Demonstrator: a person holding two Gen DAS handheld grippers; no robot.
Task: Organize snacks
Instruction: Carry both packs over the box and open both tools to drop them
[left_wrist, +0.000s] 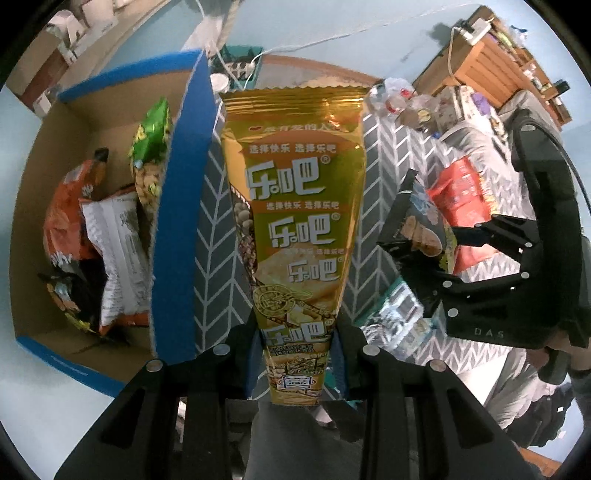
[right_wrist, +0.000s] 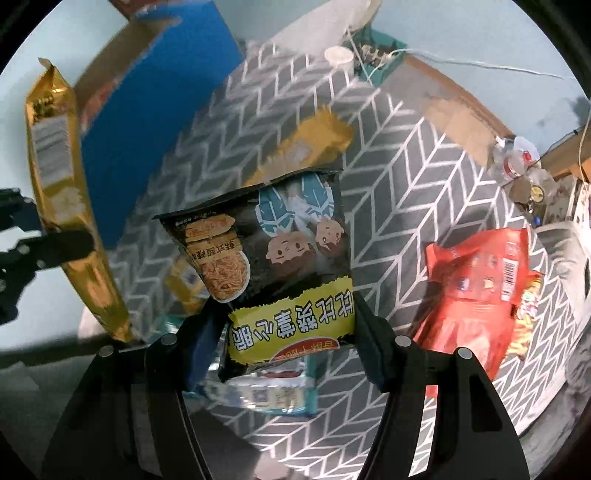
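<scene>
My left gripper (left_wrist: 297, 339) is shut on the lower end of a long gold snack packet (left_wrist: 295, 184), which hangs over the grey herringbone mat beside the box. The cardboard box (left_wrist: 177, 221), blue outside, holds several bags: orange, white and green. In the right wrist view my right gripper (right_wrist: 284, 314) is shut on a black noodle-snack bag (right_wrist: 273, 229) with a yellow banner, lifted off the mat. That view shows the gold packet (right_wrist: 62, 184) at far left and the box (right_wrist: 147, 110) behind it. The left wrist view shows the right gripper (left_wrist: 432, 243) with the black bag (left_wrist: 421, 221).
On the mat (right_wrist: 388, 184) lie a red bag (right_wrist: 476, 266), another gold packet (right_wrist: 314, 140), a small yellow packet (right_wrist: 184, 284) and a silver-teal packet (right_wrist: 273, 395). Plastic bottles (right_wrist: 513, 158) sit at the mat's far right edge. A wooden shelf (left_wrist: 491, 66) stands beyond.
</scene>
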